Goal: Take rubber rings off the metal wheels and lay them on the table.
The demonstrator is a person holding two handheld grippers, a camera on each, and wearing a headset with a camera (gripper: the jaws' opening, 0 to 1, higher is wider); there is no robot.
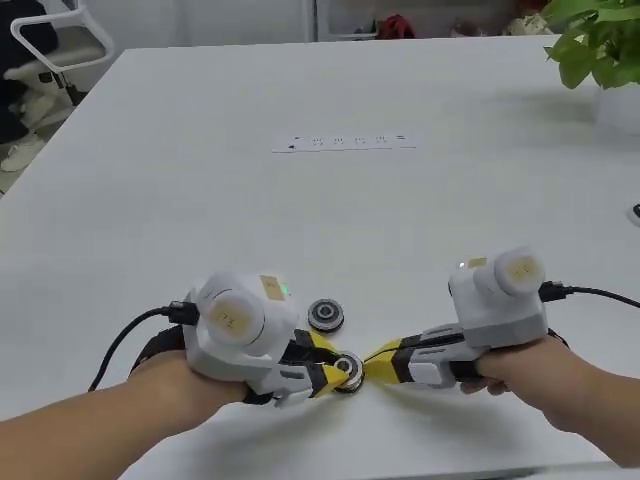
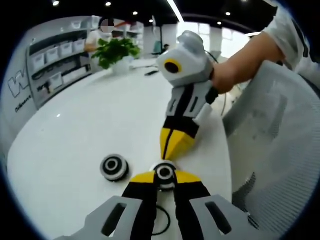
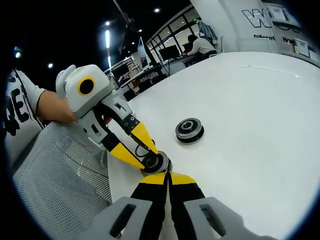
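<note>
**Both tools meet on one wheel at the near edge**

The left tool (image 1: 333, 372) is clenched on a small metal wheel (image 1: 348, 369). In the left gripper view its yellow tips sit on either side of the wheel (image 2: 165, 172), which lies low against the tabletop (image 1: 330, 200). The right tool (image 1: 372, 366) comes in from the opposite side, its two jaws pressed together to a point that touches the wheel's rim. Whether a rubber ring is pinched between them cannot be told. In the right gripper view the wheel (image 3: 157, 163) lies just beyond that tool's tips, between the two tools.

A second wheel (image 1: 326, 315), dark-rimmed with a bright hub, lies flat just beyond the left tool and is not touched by either one. A thin dark loop (image 2: 161, 220) rests on the surface under the left tool's jaws. What it is cannot be made out.

The tabletop is wide, white and matt, with a pale strip of small dark marks (image 1: 345, 142) set further back. A black cable (image 1: 125, 340) trails from the left tool and another (image 1: 595, 292) from the right. A leafy potted plant (image 1: 598, 40) stands at the far right corner, and an office chair (image 1: 60, 35) beyond the far left corner. Shelves of bins (image 2: 55, 70) line the wall, and a mesh chair back (image 2: 280, 150) sits close to the table's near edge.
</note>
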